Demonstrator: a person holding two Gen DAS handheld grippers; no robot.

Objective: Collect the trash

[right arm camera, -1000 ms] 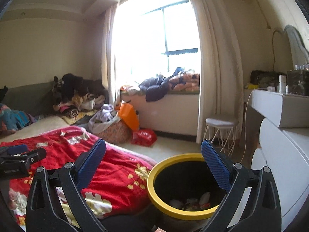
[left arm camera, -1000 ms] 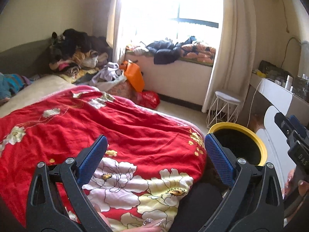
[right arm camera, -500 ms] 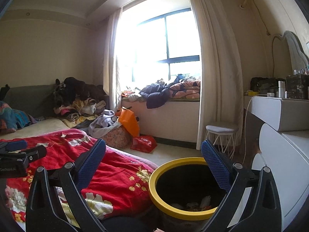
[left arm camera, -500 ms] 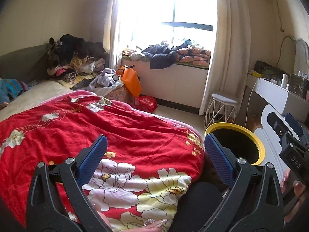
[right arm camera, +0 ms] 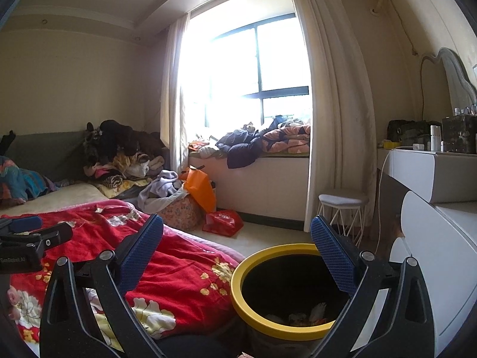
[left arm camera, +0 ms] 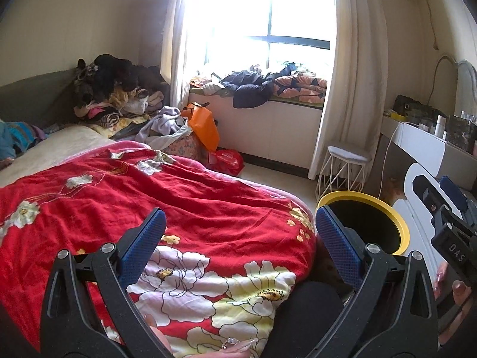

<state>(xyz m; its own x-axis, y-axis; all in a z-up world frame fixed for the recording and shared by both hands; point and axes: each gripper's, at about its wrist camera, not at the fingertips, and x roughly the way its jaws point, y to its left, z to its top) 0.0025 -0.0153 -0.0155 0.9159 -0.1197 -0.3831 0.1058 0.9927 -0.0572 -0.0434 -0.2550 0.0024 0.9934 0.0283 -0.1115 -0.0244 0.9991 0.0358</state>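
Both my claws, left (left arm camera: 238, 232) and right (right arm camera: 237, 240), gape wide with nothing between them, over the red quilt (left arm camera: 184, 208) and yellow-rimmed bin (right arm camera: 253, 316) (scraps inside).

— Where did you stand when this was taken?

— You stood at the foot corner of the bed (left arm camera: 59, 155), with the quilt (left arm camera: 184, 208) spread on it in front of you and to your left. The bin (right arm camera: 253, 271) sat on the floor just right of that corner.

— What was in it?

— Scraps of trash (right arm camera: 301, 316) lay at its bottom. Right of the bin stood the dresser (right arm camera: 432, 179), with bottles on top.

— And farther off?

— The stool (right arm camera: 341, 201) stood behind the bin, by the curtain (right arm camera: 337, 119). Clothes lay heaped on the window seat (right arm camera: 262, 179) behind, bags on the floor before it.
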